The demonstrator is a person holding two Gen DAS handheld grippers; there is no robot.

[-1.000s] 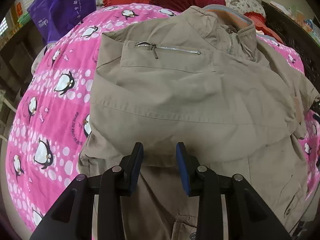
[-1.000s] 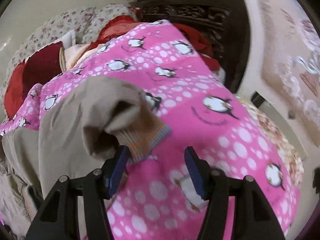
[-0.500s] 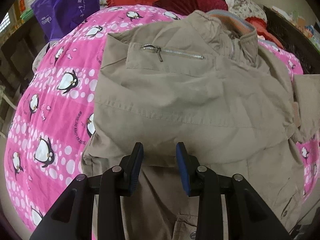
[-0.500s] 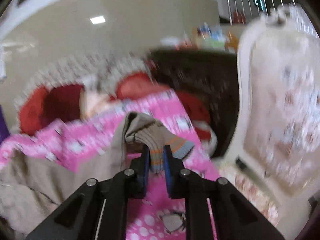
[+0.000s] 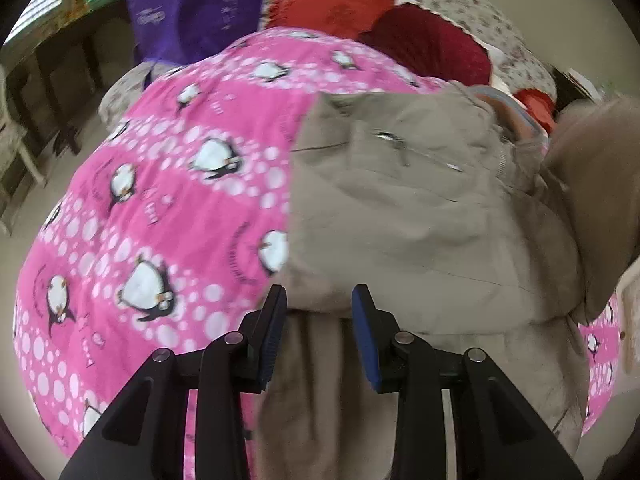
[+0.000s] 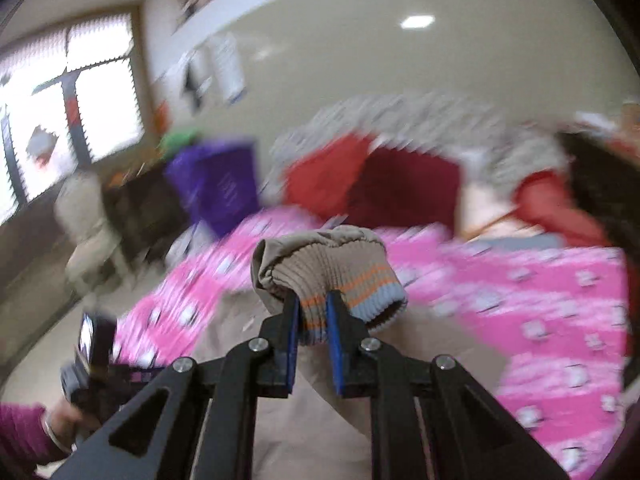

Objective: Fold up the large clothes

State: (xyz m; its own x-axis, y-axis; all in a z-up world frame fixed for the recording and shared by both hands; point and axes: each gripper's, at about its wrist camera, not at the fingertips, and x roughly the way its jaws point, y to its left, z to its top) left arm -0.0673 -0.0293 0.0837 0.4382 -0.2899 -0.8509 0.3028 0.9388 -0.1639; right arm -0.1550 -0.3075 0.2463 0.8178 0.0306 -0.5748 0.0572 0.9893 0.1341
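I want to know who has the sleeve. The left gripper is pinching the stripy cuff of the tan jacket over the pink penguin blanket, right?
Not quite. The right gripper is pinching the stripy cuff, as the right wrist view shows. The left gripper is open above the tan jacket on the pink penguin blanket.

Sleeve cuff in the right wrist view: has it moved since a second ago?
Yes. The sleeve cuff, then lying on the pink blanket, is now lifted above it, pinched in the right gripper.

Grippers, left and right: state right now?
Left gripper: open, nothing between its pads, hovering at the folded edge of the khaki zip-pocket jacket.
Right gripper: shut on the jacket's striped ribbed knit cuff, lifted off the bed.
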